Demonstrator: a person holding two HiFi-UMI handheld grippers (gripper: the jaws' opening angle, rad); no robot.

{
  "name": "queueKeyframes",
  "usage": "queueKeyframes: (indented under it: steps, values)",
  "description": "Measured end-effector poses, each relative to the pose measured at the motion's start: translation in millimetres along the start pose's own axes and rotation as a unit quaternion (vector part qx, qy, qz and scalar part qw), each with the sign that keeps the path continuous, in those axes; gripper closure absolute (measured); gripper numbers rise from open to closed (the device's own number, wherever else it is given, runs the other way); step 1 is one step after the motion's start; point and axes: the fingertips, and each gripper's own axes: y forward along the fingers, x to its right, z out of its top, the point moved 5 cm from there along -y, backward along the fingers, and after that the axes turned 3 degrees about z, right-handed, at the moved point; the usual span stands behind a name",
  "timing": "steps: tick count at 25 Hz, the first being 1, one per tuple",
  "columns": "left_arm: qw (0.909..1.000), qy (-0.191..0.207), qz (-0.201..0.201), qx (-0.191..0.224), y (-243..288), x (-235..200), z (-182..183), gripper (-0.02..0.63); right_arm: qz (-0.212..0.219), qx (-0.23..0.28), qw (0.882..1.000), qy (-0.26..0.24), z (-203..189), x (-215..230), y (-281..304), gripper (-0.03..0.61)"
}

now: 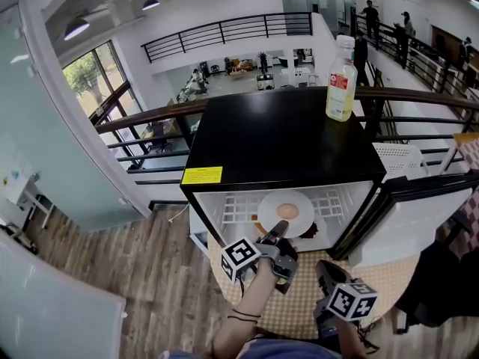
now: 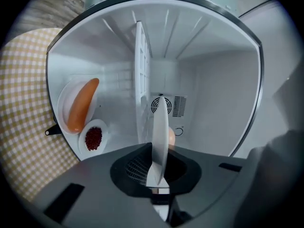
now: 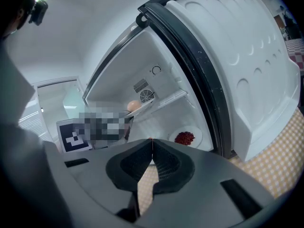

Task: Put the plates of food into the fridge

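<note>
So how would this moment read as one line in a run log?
left gripper: shut on plate | plate: inside fridge | right gripper: shut, empty

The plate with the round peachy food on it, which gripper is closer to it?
Left. The left gripper has its jaws shut on the plate's near rim at the open fridge. The right gripper sits farther back, apart from the plate, jaws together and empty.

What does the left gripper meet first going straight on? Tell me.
Probably the fridge's back wall by the round vent; the left gripper's plate runs beside the wire shelf; depth unclear.
</note>
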Motion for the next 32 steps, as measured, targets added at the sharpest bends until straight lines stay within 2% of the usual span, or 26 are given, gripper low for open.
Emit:
queueKeyframes:
  steps: [7, 11, 14, 19, 21, 23, 25, 26, 28, 32]
  values:
    - [0.9995, 0.026, 0.018, -0.004, 21, 8, 3, 0.583, 0.007, -0.005, 1.0, 0.002, 2, 6, 5, 0.561]
    - [0.9984, 0.032, 0.046, 0.006, 33, 11, 6, 0.583, 0.011, -0.005, 1.0, 0.003, 4, 8, 8, 0.561]
    - [0.9976, 0.042, 0.055, -0.008, 40, 14, 4, 0.581, 0.012, -0.005, 1.0, 0.005, 4, 10, 10, 0.561]
    - [0.9883, 0.117, 0.093, -0.032, 52, 23, 5, 0.57, 0.012, -0.004, 1.0, 0.007, 4, 13, 11, 0.561]
    - [0.986, 0.138, 0.086, -0.039, 56, 31, 6, 0.503, 0.011, -0.004, 1.0, 0.007, 4, 14, 11, 0.561]
    - [0.9856, 0.144, 0.075, -0.047, 60, 39, 7, 0.394, 0.01, -0.002, 1.0, 0.008, 4, 15, 11, 0.561]
    - [0.9824, 0.16, 0.083, -0.049, 62, 45, 8, 0.331, 0.008, -0.002, 1.0, 0.009, 4, 17, 11, 0.561]
    - [0.9784, 0.178, 0.094, -0.048, 62, 47, 9, 0.309, 0.007, -0.002, 1.0, 0.009, 4, 18, 11, 0.561]
    - [0.9648, 0.229, 0.121, -0.046, 61, 50, 10, 0.277, 0.006, -0.003, 1.0, 0.01, 4, 19, 11, 0.561]
    - [0.9219, 0.345, 0.17, -0.046, 59, 49, 9, 0.241, 0.001, 0.0, 1.0, 0.012, 6, 22, 11, 0.561]
